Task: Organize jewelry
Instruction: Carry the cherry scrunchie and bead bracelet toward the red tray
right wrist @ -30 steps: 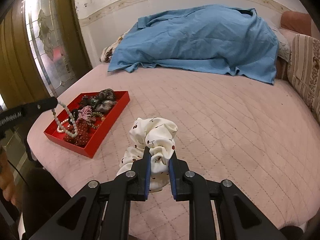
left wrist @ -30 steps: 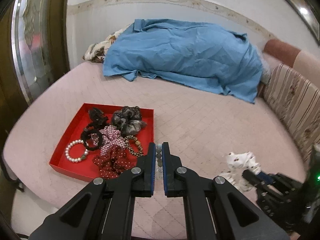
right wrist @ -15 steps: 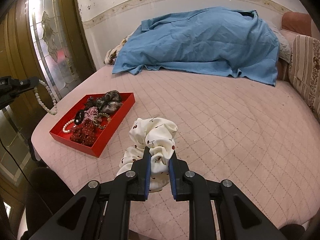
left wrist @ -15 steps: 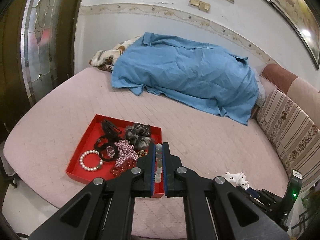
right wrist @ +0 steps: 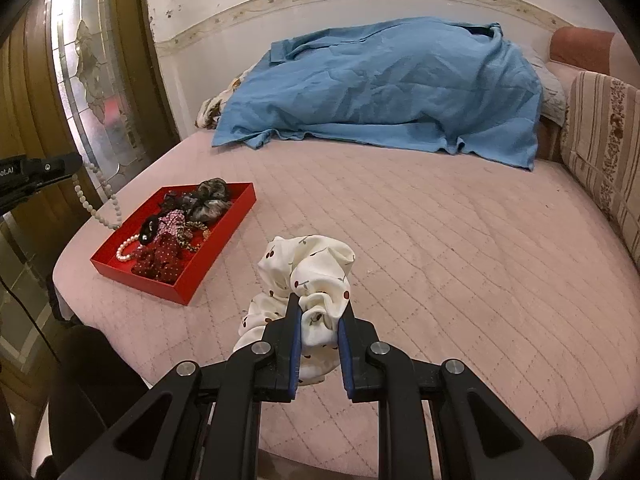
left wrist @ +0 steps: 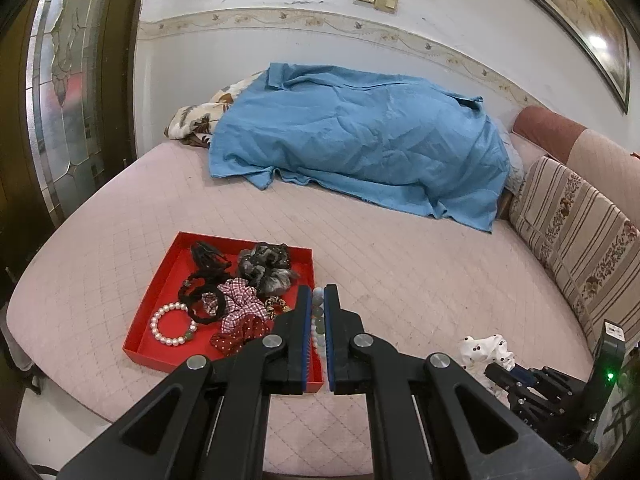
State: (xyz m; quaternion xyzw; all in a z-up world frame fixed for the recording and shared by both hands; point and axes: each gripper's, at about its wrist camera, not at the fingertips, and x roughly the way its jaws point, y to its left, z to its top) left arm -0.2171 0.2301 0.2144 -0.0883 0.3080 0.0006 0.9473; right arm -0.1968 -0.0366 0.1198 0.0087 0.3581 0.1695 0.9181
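My left gripper (left wrist: 318,294) is shut on a pale green bead bracelet (left wrist: 318,320), held above the bed near the right edge of the red tray (left wrist: 160,280). In the right wrist view the bracelet (right wrist: 100,204) hangs from the left gripper (right wrist: 74,162) left of the tray (right wrist: 224,240). The tray holds several scrunchies, black hair ties and a pearl bracelet (left wrist: 172,326). My right gripper (right wrist: 320,300) is shut on a white cherry-print scrunchie (right wrist: 308,268), held above the bed; it also shows in the left wrist view (left wrist: 486,350).
A pink quilted bed (right wrist: 440,240) carries a blue sheet (left wrist: 360,140) heaped at the back. Striped cushions (left wrist: 572,232) line the right side. A glass-panelled door (right wrist: 92,80) stands at the left. The bed's front edge is close below both grippers.
My left gripper with the bead bracelet has pulled back and up from the tray. The right gripper has lifted slightly with the scrunchie still in it.
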